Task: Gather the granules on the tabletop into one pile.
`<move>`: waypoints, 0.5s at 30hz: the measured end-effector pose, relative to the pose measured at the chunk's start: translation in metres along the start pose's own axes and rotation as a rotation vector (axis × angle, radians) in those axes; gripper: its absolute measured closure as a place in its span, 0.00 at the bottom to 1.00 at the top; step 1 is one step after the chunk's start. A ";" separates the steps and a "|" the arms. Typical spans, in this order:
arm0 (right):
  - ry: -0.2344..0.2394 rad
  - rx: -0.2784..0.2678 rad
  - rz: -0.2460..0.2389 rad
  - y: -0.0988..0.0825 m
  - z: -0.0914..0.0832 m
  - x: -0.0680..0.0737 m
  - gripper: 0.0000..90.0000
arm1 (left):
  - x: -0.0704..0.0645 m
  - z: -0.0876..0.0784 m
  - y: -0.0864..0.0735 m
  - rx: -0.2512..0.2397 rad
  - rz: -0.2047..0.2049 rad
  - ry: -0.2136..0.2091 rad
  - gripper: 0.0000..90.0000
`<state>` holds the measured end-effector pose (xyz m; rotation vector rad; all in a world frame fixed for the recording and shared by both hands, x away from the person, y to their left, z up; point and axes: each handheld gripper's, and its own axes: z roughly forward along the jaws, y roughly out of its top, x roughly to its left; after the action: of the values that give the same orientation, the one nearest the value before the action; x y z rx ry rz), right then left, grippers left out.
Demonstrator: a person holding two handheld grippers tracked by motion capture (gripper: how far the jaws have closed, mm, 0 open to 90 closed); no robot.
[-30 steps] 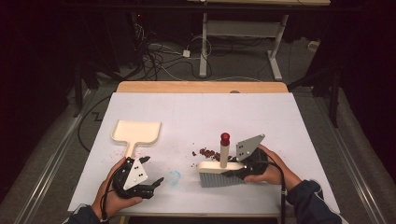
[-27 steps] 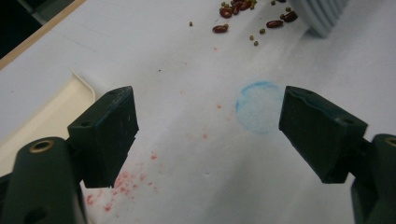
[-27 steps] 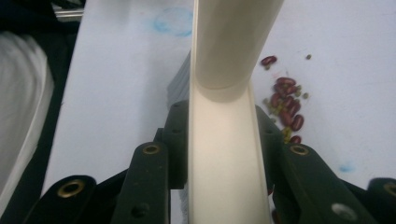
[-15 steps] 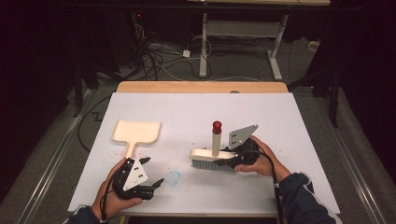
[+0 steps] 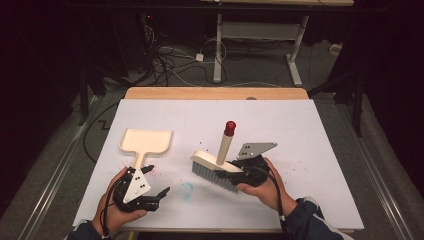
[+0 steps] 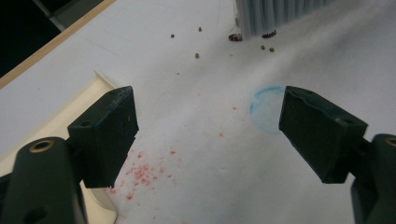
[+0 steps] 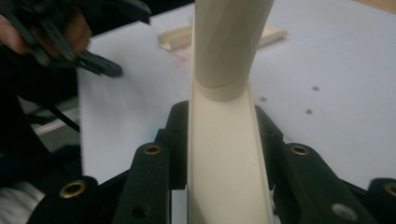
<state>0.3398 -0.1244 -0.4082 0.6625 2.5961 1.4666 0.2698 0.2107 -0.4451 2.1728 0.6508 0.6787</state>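
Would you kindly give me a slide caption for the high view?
Right gripper clamps a cream brush on the white table; left gripper waits open beside the dustpan.

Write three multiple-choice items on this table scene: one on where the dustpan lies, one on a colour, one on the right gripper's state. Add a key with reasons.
1. Where is the dustpan?
A. ahead of the left gripper
B. under the brush
C. off the table

2. The brush handle's tip is:
A. blue
B. red
C. green

3. The right gripper is:
A. open and empty
B. shut on the dustpan
C. shut on the brush

Key: A, its handle points toward the open left jaws; B, the red cap tops the cream handle; C, the jaws clamp the brush's cream back on both sides.
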 end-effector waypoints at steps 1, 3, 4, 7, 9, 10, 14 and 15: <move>0.006 -0.037 0.027 0.001 0.004 0.003 0.75 | 0.000 0.001 0.000 0.000 0.000 -0.002 0.21; -0.004 -0.076 0.078 0.002 0.015 0.008 0.75 | -0.001 0.002 0.000 0.009 0.008 -0.007 0.21; -0.021 -0.091 0.096 0.002 0.022 0.010 0.75 | -0.001 0.003 0.000 0.010 0.007 -0.009 0.21; -0.071 -0.109 0.210 0.002 0.052 0.009 0.75 | -0.002 0.005 0.000 0.018 0.011 -0.017 0.21; -0.121 -0.100 0.246 -0.002 0.065 0.004 0.75 | -0.002 0.005 0.000 0.025 0.017 -0.020 0.21; -0.154 -0.091 0.260 -0.004 0.070 0.001 0.75 | -0.003 0.006 -0.001 0.028 0.019 -0.023 0.21; -0.259 -0.090 0.320 -0.009 0.075 -0.012 0.75 | -0.003 0.006 -0.001 0.031 0.026 -0.029 0.21; -0.286 -0.094 0.379 -0.014 0.072 -0.022 0.75 | -0.004 0.005 -0.002 0.030 0.023 -0.033 0.21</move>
<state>0.3756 -0.0824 -0.4617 1.3012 2.2559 1.4418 0.2701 0.2065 -0.4504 2.2170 0.6235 0.6479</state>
